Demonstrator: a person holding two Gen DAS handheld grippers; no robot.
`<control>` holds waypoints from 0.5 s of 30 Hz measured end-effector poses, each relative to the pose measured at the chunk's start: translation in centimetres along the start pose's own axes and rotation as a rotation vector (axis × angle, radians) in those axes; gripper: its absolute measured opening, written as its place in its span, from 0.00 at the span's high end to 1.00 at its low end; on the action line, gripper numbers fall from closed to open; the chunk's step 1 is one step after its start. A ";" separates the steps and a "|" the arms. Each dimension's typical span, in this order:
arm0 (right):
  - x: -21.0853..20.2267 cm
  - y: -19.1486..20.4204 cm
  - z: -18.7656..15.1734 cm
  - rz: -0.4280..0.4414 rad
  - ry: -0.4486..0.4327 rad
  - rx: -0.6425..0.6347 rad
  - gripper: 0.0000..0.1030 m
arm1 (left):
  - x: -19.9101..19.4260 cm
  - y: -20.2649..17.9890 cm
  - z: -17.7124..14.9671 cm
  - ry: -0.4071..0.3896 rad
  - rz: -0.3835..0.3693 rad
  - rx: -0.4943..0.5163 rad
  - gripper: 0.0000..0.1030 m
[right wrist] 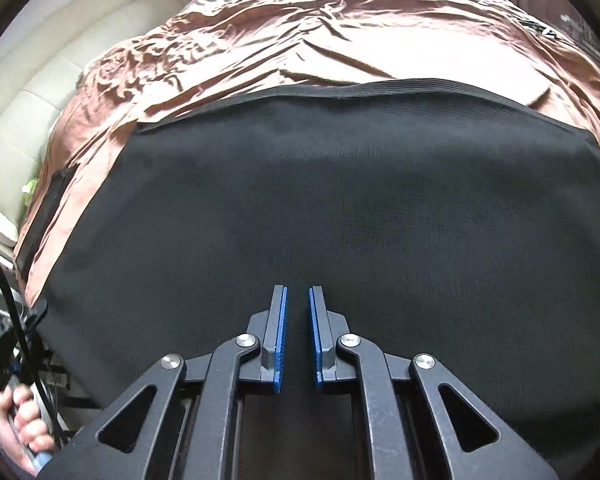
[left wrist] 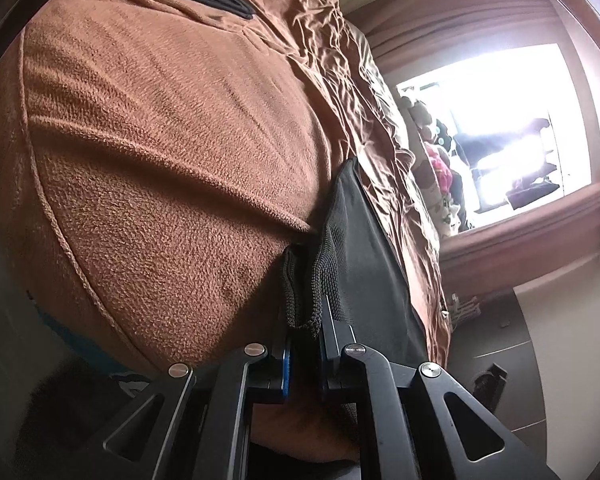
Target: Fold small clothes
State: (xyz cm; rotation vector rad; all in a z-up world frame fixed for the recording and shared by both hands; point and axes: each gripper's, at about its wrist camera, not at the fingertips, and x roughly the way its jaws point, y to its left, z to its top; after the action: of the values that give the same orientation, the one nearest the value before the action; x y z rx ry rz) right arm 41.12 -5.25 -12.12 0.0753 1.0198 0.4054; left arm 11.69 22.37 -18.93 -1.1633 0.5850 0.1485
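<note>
Left gripper (left wrist: 304, 316): jaws pinching a bunched knitted hem of the black garment (left wrist: 364, 240). Brown towel (left wrist: 152, 152) touching on the left; rumpled brown bedsheet (left wrist: 320, 40) beyond.

Right gripper (right wrist: 297, 300): jaws nearly pressed together, nothing between them, poised above the black garment (right wrist: 340, 208), which lies spread flat on the bedsheet (right wrist: 300, 32). Cream padded headboard (right wrist: 32, 92) far left. Hand (right wrist: 18, 432) near left.
</note>
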 end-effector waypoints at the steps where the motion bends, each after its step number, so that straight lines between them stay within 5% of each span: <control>1: 0.3 -0.1 0.3 0.000 0.002 0.002 0.94 | -0.1 0.2 0.0 0.000 -0.002 -0.006 0.90; 15: 4.2 -1.1 7.0 -0.041 0.022 0.042 0.96 | -0.3 0.5 -0.3 0.003 -0.006 -0.056 0.92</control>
State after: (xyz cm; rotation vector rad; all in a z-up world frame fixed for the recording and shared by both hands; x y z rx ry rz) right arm 49.24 -3.92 -12.10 0.0877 1.0500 0.3486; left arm 11.07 22.35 -19.27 -1.2197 0.5832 0.1582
